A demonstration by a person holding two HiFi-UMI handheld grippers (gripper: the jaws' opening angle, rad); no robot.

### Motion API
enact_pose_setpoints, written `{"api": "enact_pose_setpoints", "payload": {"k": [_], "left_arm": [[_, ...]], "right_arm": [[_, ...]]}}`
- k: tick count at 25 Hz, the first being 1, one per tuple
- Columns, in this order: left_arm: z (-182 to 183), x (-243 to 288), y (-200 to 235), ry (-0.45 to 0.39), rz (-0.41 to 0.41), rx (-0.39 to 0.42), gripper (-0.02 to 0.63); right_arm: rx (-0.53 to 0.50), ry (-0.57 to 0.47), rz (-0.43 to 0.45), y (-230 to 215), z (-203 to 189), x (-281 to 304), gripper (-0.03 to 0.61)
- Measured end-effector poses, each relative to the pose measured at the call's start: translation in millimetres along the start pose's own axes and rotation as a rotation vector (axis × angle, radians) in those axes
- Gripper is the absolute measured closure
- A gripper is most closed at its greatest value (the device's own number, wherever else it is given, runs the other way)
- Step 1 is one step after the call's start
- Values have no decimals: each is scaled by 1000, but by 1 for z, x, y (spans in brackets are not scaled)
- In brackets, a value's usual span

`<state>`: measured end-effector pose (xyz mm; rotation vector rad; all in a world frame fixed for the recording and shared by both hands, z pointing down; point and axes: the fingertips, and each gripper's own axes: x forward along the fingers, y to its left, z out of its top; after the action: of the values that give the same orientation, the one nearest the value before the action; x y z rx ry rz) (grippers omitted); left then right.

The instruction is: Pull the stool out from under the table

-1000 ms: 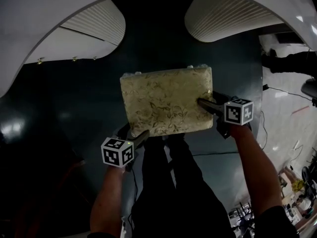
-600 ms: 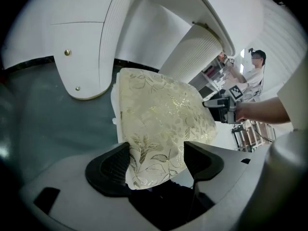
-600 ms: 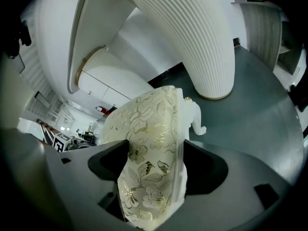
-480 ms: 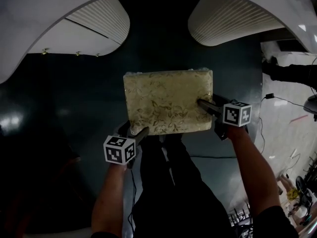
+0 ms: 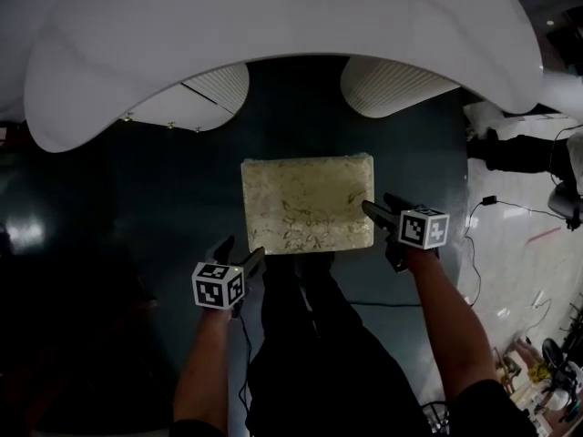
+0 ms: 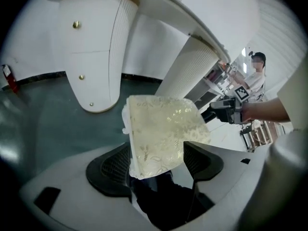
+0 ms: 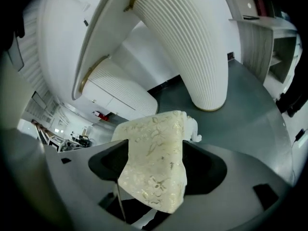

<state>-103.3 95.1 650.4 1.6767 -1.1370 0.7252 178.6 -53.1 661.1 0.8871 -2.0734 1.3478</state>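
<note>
The stool point(image 5: 308, 204), a low rectangular seat in cream and gold brocade, stands on the dark floor just out from under the white table point(image 5: 273, 25). My left gripper point(image 5: 240, 249) hangs above the stool's near left corner. Its jaws have just been closing a little but stay wide. In the left gripper view the stool point(image 6: 163, 129) shows between them, lower down, with no pad pressing on it. My right gripper point(image 5: 377, 209) hovers at the stool's right edge. Its jaws are also wide, and the stool point(image 7: 154, 162) lies beyond them.
Two ribbed white table legs point(image 5: 219, 85) point(image 5: 392, 80) stand behind the stool. The dark trousers point(image 5: 310, 335) of the person holding the grippers are right in front of it. A cable point(image 5: 496, 203) lies on the pale floor to the right. Another person point(image 6: 257, 76) stands far right.
Both grippers have come up off the stool's edges, and the head view has risen, so more of the table top shows. The stool has stayed where it was.
</note>
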Motion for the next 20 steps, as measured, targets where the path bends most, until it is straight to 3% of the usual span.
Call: {"api": "enact_pose_setpoints", "payload": {"k": [5, 10, 15, 20], "left_arm": [[63, -88, -45, -174, 8, -19, 269], [116, -184, -102, -321, -9, 11, 282], [147, -275, -161, -429, -44, 109, 299], [162, -351, -186, -557, -78, 134, 323]], "right_arm": [[-145, 0, 92, 85, 25, -63, 279], [-153, -53, 199, 165, 49, -127, 279], [-178, -92, 308, 250, 58, -194, 279], [-253, -161, 364, 320, 66, -242, 279]]}}
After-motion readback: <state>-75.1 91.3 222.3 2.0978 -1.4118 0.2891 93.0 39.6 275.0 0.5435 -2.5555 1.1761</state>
